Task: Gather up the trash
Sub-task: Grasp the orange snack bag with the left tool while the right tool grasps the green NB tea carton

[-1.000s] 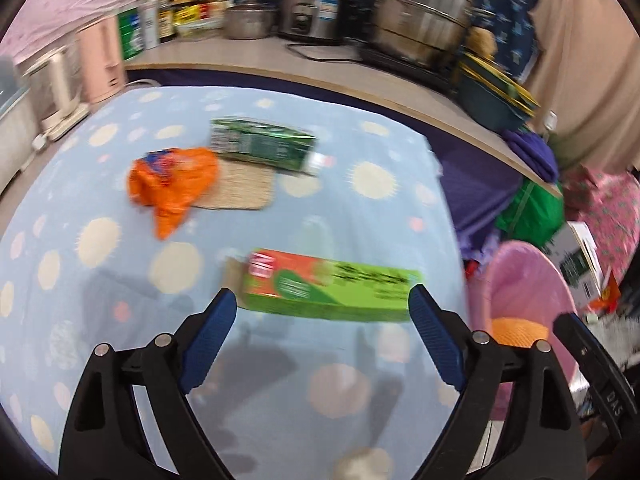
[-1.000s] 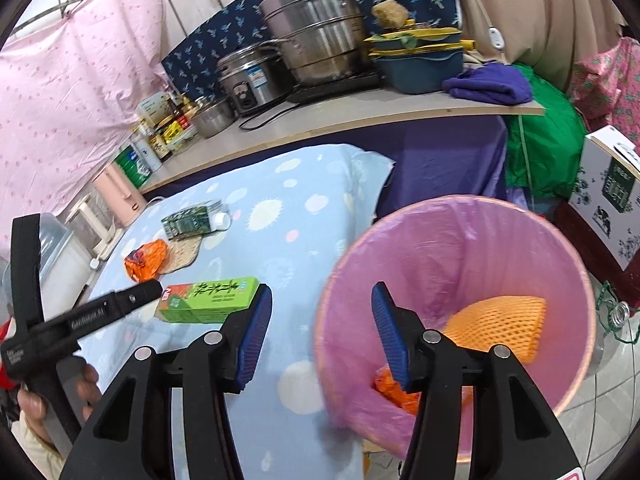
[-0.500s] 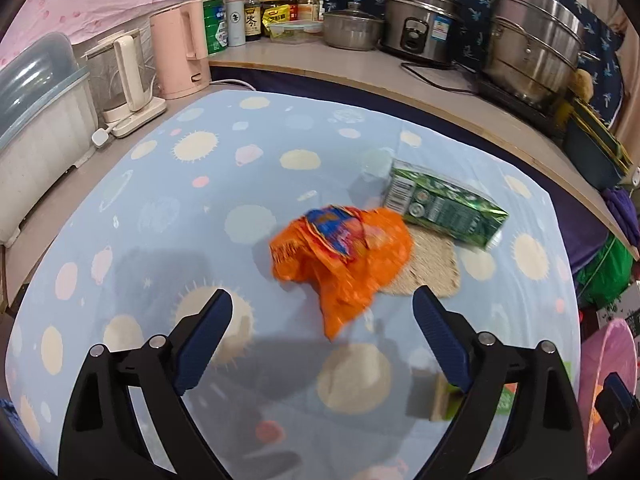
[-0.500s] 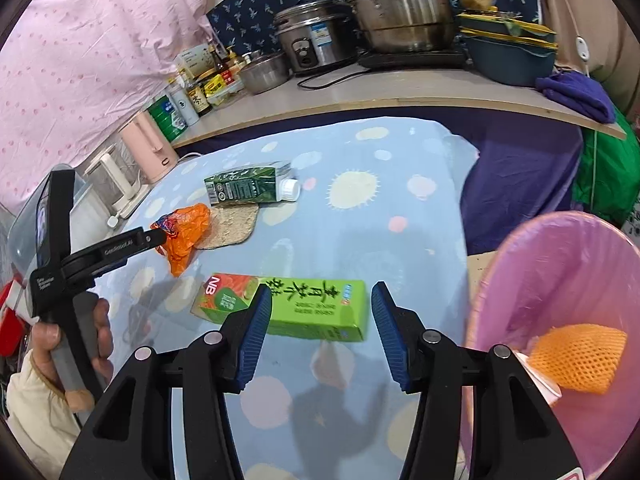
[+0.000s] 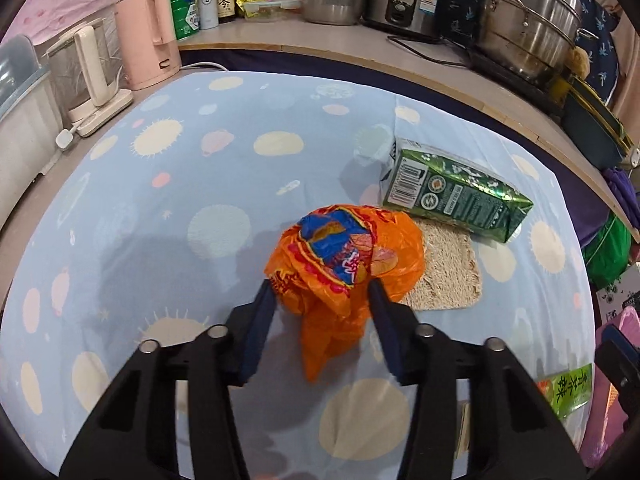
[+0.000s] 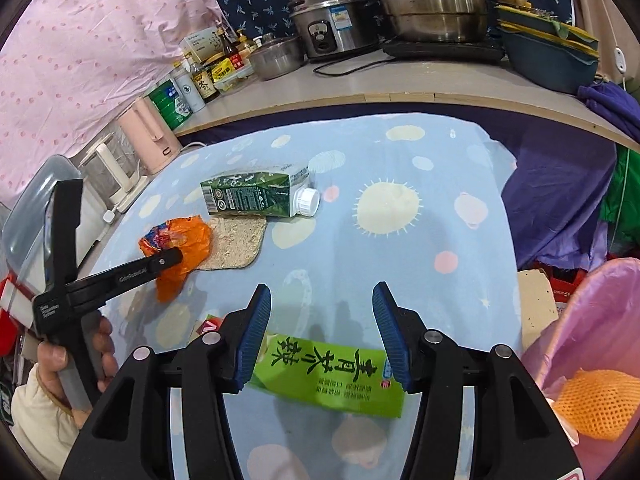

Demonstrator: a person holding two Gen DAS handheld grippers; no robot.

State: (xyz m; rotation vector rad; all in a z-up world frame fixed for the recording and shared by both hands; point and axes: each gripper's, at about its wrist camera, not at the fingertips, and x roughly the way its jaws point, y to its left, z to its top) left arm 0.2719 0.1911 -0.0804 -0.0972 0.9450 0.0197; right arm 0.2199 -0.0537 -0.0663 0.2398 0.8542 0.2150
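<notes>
orange wrapper (image 5: 344, 256), crumpled, is caught between the closing jaws of the left gripper (image 5: 322, 298), and both blue pads are seen pressed against its lower folds while it lies on the tablecloth (image 5: 168, 184). its right edge is overlapped onto a beige woven mat (image 5: 450, 270), and a dark green carton (image 5: 452, 190) is laid on its side just beyond that mat, touching the mat's far edge. the right gripper (image 6: 322, 334) is held with its jaws apart and gripping nothing, set over the bright green tea box (image 6: 332, 376), which is seen lying flat on the cloth below the pads; whether the pads touch it cannot be told. a pink-lined bin (image 6: 592, 320) is seen past the table's right edge, with an orange net (image 6: 596, 402) inside it. open cloth is left across the left and far parts of the table, well apart from the trash. the surface is covered in pale blue fabric printed with cream suns and dots. a counter (image 5: 400, 54) is run along the far side, loaded with steel pots (image 5: 528, 28), a rice cooker (image 5: 408, 4), bottles and a pink kettle (image 5: 148, 36). pink spotted fabric (image 6: 80, 52) is hung behind.
</notes>
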